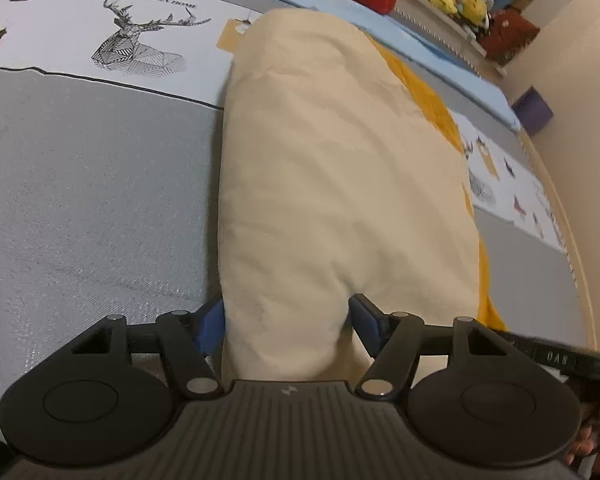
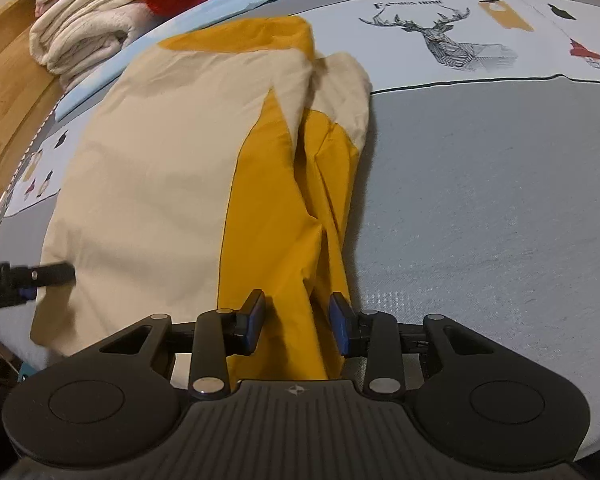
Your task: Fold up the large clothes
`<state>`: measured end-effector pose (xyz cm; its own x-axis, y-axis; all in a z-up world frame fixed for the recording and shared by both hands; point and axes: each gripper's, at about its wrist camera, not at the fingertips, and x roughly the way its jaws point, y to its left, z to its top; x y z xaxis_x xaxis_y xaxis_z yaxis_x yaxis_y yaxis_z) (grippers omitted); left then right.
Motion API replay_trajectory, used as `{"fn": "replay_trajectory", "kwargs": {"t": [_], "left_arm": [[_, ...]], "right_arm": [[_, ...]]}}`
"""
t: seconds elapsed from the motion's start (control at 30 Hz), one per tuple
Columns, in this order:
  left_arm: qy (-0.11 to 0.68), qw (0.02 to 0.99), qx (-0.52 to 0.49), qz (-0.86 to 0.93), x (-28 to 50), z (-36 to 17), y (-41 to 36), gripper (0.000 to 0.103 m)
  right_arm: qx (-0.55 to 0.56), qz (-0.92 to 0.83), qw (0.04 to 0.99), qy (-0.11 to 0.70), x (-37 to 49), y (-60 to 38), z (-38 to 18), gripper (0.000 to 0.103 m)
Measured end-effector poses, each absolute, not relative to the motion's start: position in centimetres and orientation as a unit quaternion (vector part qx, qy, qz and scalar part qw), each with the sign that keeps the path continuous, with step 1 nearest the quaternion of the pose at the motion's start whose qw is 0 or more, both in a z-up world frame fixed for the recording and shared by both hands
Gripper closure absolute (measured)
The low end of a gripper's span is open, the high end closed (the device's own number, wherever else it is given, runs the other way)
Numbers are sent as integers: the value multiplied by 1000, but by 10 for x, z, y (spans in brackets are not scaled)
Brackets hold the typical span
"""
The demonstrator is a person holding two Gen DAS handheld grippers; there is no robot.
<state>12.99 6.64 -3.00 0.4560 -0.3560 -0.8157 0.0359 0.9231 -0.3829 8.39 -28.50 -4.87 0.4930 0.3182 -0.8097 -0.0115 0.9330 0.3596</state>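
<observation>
Cream and yellow garment (image 2: 188, 168) lies on the grey bedsheet (image 2: 480, 200) (deer print). Left gripper (image 1: 286, 320) has its 2 jaws spread around a cream fold; right gripper (image 2: 298, 320) seems also spread around yellow cloth.

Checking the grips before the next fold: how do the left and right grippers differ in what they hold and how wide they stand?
The left gripper straddles the cream part of the garment, while the right gripper straddles a mustard-yellow fold. The left's jaws stand wider apart than the right's. Both sit at the garment's near edge on the grey bedspread, jaws not visibly pinched.
</observation>
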Motion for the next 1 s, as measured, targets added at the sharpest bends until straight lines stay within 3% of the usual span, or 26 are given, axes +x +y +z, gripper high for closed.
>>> {"fn": "replay_trajectory", "kwargs": {"t": [0.03,0.07,0.13,0.27,0.4,0.43,0.47,0.57,0.7,0.77,0.9,1.0], "left_arm": [[510,838,-153,-120,127,-28,67,29],[514,837,-144,-121,124,-26,68,28],[518,840,-115,-116,118,-27,66,24],[498,861,-15,-106,95,-14,41,21],[432,897,49,-85,49,20,27,9],[413,906,54,-79,36,29,24,6],[393,915,57,-74,22,39,20,0],[342,936,58,-64,-21,65,9,0],[310,950,17,-39,-68,89,-2,0],[303,953,-6,-19,-89,94,-4,0],[278,961,-5,-9,-128,87,-11,0],[300,953,28,-42,-129,76,-24,0]], "right_arm": [[150,94,851,495,83,-284,-48,86],[147,92,850,497,83,-284,-49,91],[147,88,852,495,81,-285,-47,93],[133,51,862,486,67,-287,-42,93],[66,-45,898,432,38,-288,-25,89],[65,-51,907,413,30,-288,-19,77],[62,-52,918,388,19,-287,-9,56],[27,-47,949,310,-23,-273,17,24],[-23,-28,970,242,-74,-248,44,13],[-32,-22,974,221,-97,-237,56,1],[-16,-36,976,215,-138,-224,71,1],[-6,-31,972,235,-153,-213,70,1]]}}
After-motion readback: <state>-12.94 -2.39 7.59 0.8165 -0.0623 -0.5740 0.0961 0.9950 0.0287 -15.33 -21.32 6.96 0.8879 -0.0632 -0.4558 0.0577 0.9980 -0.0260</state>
